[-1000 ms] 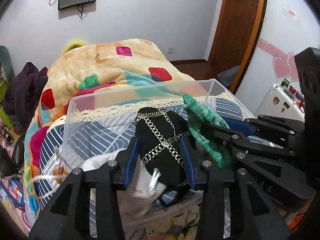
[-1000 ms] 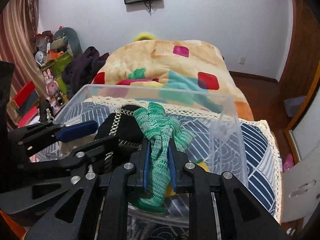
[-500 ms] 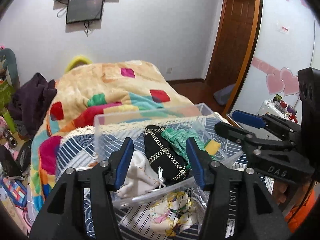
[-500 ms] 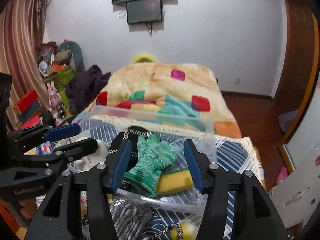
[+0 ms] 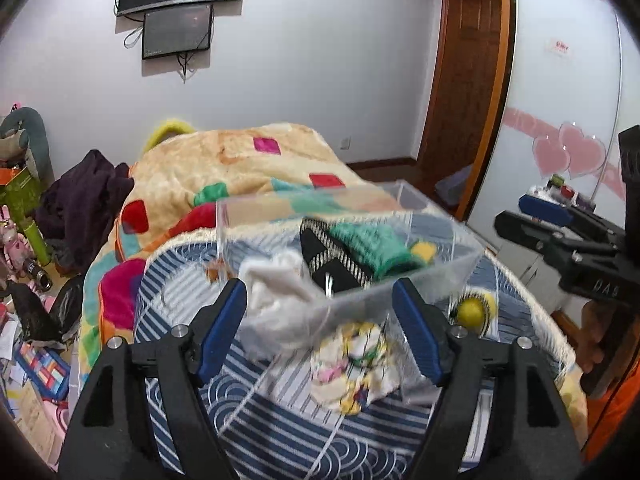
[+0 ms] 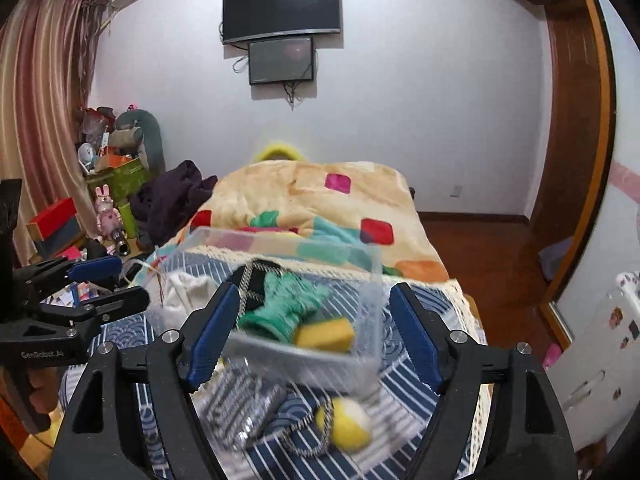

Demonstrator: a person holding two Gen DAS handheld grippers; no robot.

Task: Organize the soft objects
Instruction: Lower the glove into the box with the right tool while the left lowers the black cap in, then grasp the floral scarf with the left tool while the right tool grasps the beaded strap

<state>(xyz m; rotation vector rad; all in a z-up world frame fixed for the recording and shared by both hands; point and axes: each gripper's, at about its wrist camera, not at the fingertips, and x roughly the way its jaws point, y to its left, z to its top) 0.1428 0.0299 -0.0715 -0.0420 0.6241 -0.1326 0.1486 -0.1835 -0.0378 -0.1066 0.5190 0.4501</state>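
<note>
A clear plastic bin [image 5: 400, 286] [image 6: 304, 356] stands on a blue striped cloth [image 5: 280, 420]. In it lie a white cloth [image 5: 276, 280] [image 6: 184, 290], a black chain-trimmed pouch [image 5: 324, 256] [image 6: 250, 280], a green knit glove [image 5: 372, 246] [image 6: 288, 304] and a yellow sponge [image 5: 424, 250] [image 6: 324, 332]. My left gripper [image 5: 326, 332] is open and empty in front of the bin. My right gripper [image 6: 314, 332] is open and empty, raised before the bin.
On the cloth in front of the bin lie a floral fabric piece [image 5: 352, 364], a yellow ball on a chain [image 6: 348, 424] [image 5: 472, 308] and a grey knit item [image 6: 236, 408]. A patterned blanket [image 5: 240, 168] covers the bed behind. Clutter lines the floor at left [image 6: 100, 200].
Both grippers let go of the pouch and the glove, which now lie in the bin. Both have opened wide and pulled back and up from the bin.
</note>
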